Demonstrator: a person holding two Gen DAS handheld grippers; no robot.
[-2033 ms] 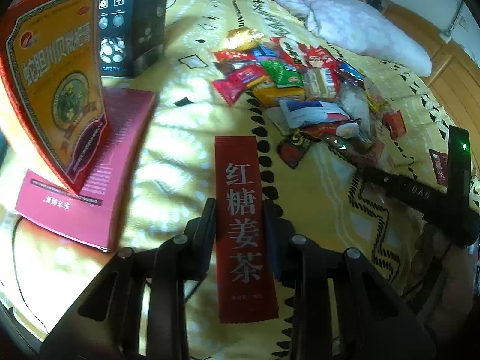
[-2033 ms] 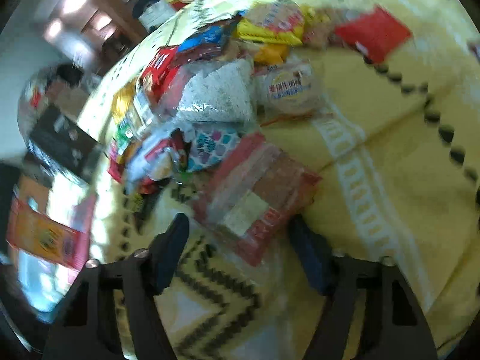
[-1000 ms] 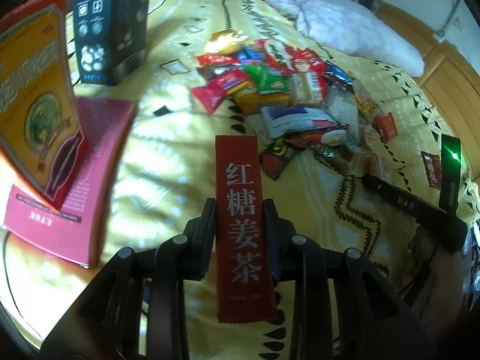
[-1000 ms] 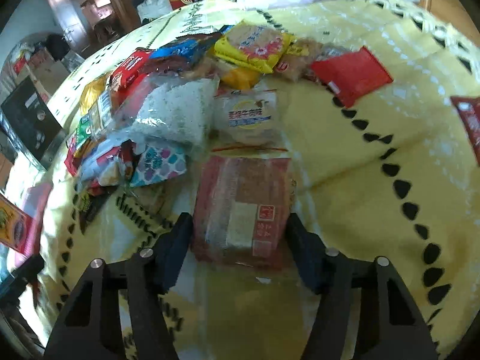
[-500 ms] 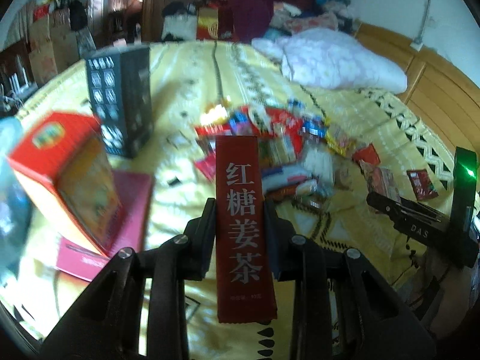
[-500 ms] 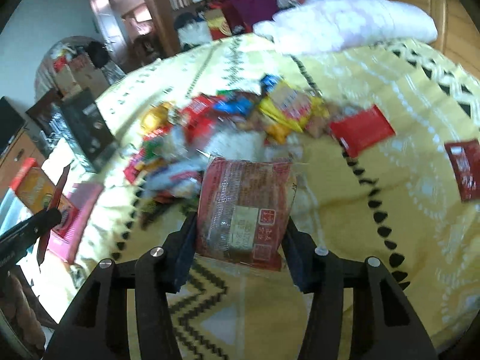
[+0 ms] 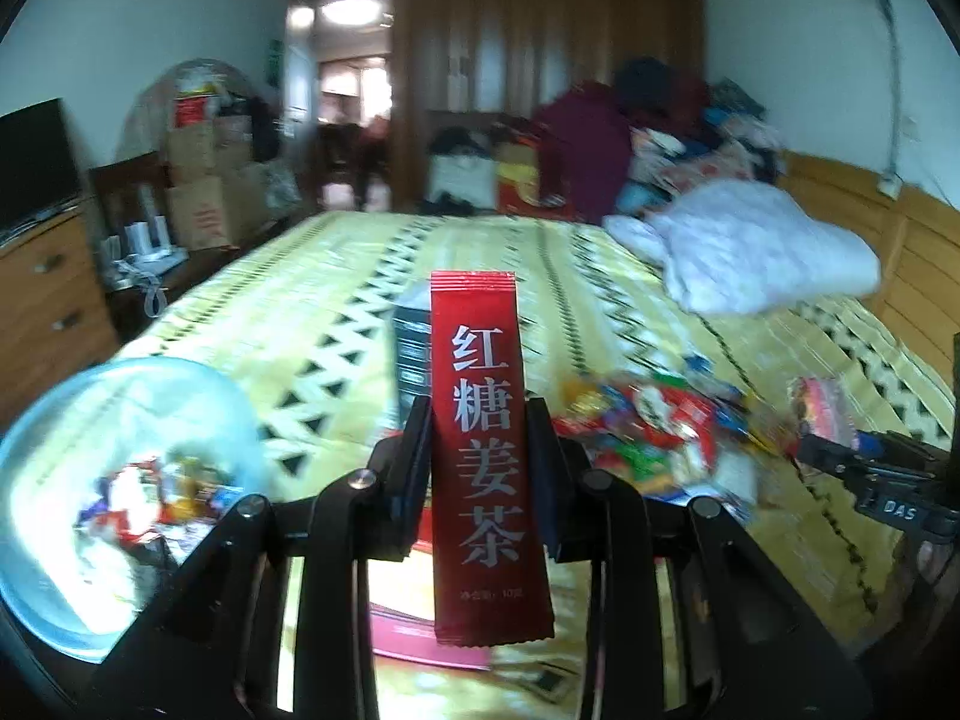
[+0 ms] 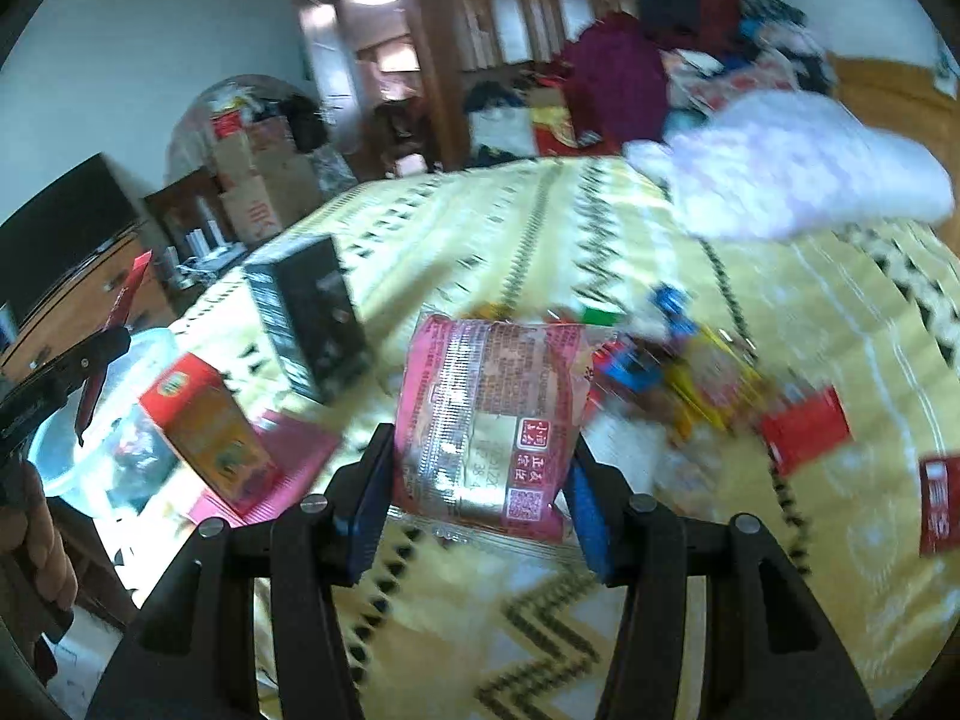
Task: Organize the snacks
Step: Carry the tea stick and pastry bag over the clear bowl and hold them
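The left claw grips a long red sachet upright and the right claw pinches a pink snack packet, both lifted above the bed, probably bound for the clear bowl, with boxes standing between.

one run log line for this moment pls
left gripper: shut on long red sachet | right gripper: shut on pink-and-silver snack packet | both above yellow patterned bedspread
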